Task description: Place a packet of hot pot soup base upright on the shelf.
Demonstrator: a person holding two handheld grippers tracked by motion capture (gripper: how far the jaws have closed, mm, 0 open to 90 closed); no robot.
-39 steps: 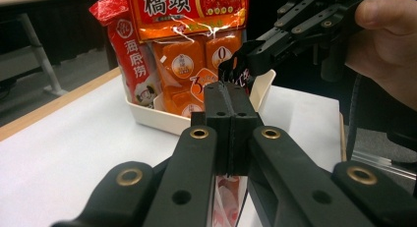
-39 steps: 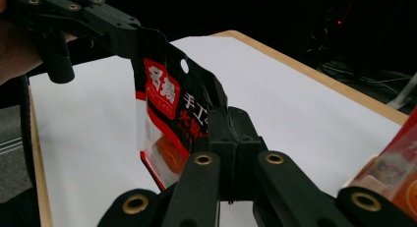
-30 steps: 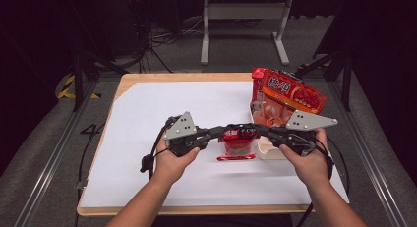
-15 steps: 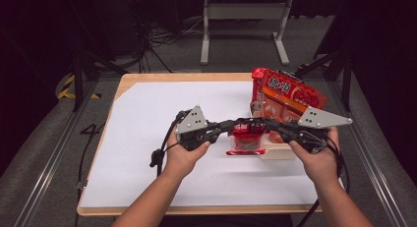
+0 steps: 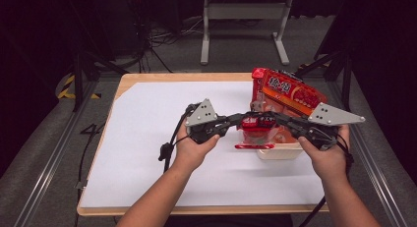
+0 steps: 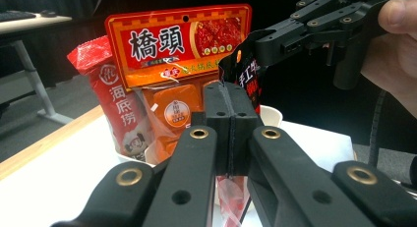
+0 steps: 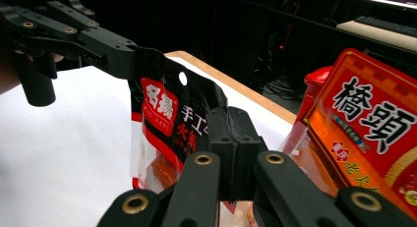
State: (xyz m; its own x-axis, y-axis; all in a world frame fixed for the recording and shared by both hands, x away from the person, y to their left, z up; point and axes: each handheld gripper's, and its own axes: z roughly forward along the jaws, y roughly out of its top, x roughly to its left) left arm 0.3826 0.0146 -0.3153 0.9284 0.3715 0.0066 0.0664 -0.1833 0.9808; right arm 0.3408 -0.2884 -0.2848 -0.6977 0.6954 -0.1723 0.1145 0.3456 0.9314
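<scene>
A wooden-edged desk [image 5: 147, 82] carries a white sheet [image 5: 147, 153]; at its right side stands a white tub [image 5: 280, 152] holding upright packets, among them an orange sauce packet [image 5: 290, 92] with large Chinese characters and, seen in the left gripper view, a red packet [image 6: 115, 106] leaning against its left; these stand just behind the work, close enough to crowd the right hand-held gripper; beyond the desk a grey metal stand [image 5: 243, 28] and loose cables lie on the dark floor.

A small black-and-red pouch [image 5: 258, 131] hangs above the sheet at the near left of the tub, its top edge stretched between the two tools; the left hand-held gripper [image 5: 239, 120] comes in from the left with its jaws pressed together on the pouch's left top corner; the right hand-held gripper [image 5: 275, 118] comes in from the right, jaws likewise clamped tight on the opposite corner; in each gripper view the pads meet with only the thin film between them, and the other tool shows pinching the far corner; the pouch's clear lower part dangles free, its bottom edge near the tub's rim.
</scene>
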